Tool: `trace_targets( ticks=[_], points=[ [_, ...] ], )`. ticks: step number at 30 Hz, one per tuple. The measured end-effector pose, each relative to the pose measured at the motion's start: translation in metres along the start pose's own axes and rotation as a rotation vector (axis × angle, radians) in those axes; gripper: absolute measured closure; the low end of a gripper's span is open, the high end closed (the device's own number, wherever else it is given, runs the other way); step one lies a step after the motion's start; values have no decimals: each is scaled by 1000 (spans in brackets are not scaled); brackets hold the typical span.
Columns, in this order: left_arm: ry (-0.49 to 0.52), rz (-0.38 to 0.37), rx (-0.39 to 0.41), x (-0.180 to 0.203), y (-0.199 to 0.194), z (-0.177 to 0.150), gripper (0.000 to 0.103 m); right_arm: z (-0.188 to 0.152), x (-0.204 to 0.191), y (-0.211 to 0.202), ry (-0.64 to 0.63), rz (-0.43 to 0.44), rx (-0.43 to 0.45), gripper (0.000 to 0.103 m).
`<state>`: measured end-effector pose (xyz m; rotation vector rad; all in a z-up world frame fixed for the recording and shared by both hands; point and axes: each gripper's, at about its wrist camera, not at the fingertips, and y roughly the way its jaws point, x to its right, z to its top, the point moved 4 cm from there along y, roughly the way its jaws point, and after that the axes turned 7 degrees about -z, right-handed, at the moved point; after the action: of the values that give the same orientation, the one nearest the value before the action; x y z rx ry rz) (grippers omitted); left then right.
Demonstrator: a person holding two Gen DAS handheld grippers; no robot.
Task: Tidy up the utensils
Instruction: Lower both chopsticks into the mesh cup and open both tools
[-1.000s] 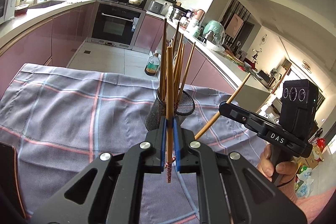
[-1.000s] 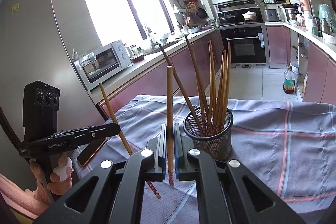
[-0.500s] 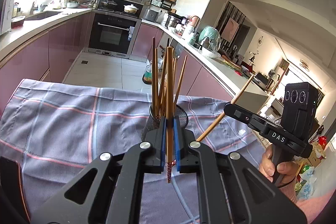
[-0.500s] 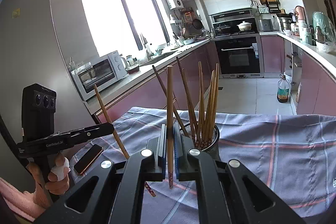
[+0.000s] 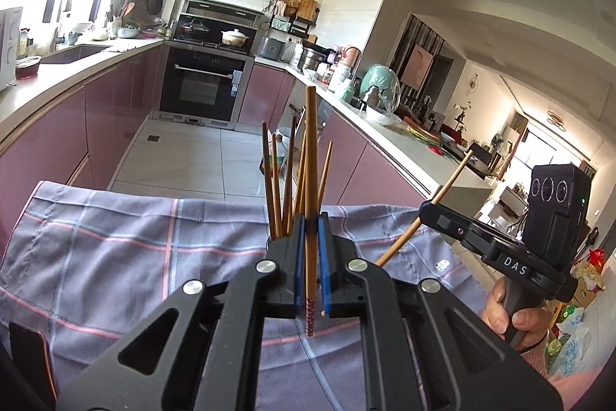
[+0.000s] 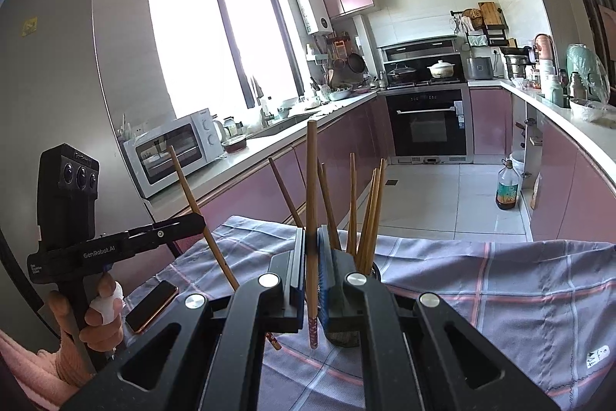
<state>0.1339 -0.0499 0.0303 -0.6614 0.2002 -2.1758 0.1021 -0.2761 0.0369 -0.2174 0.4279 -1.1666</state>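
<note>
My left gripper [image 5: 310, 230] is shut on a wooden chopstick [image 5: 311, 156] held upright, its patterned tip below the jaws. My right gripper [image 6: 310, 241] is shut on another upright chopstick [image 6: 311, 180]. Each gripper shows in the other's view, the right one [image 5: 427, 208] and the left one [image 6: 196, 220], each with its chopstick slanting. A black mesh holder [image 6: 342, 334] with several chopsticks [image 6: 369, 210] stands on the checked cloth, mostly hidden behind my jaws. In the left wrist view only its chopsticks [image 5: 283, 187] show above the jaws.
A grey checked cloth [image 6: 500, 287] covers the table. A phone [image 6: 152, 301] lies on it at the left edge. Pink kitchen cabinets [image 5: 115, 126], an oven [image 6: 429, 126] and a bottle [image 6: 508, 189] on the floor lie beyond.
Both grippers have risen and tilted up with their chopsticks. The holder has sunk in view and is now mostly behind the jaws.
</note>
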Motion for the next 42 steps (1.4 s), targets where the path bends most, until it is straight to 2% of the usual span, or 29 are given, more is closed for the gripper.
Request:
trace_targets(
  ticks=[27, 42],
  points=[
    [40, 36, 72, 10, 14, 33, 96, 31, -1, 5, -21, -32, 68, 98],
    [27, 51, 63, 6, 28, 43, 96, 36, 1, 14, -6, -52, 74, 98]
  ],
)
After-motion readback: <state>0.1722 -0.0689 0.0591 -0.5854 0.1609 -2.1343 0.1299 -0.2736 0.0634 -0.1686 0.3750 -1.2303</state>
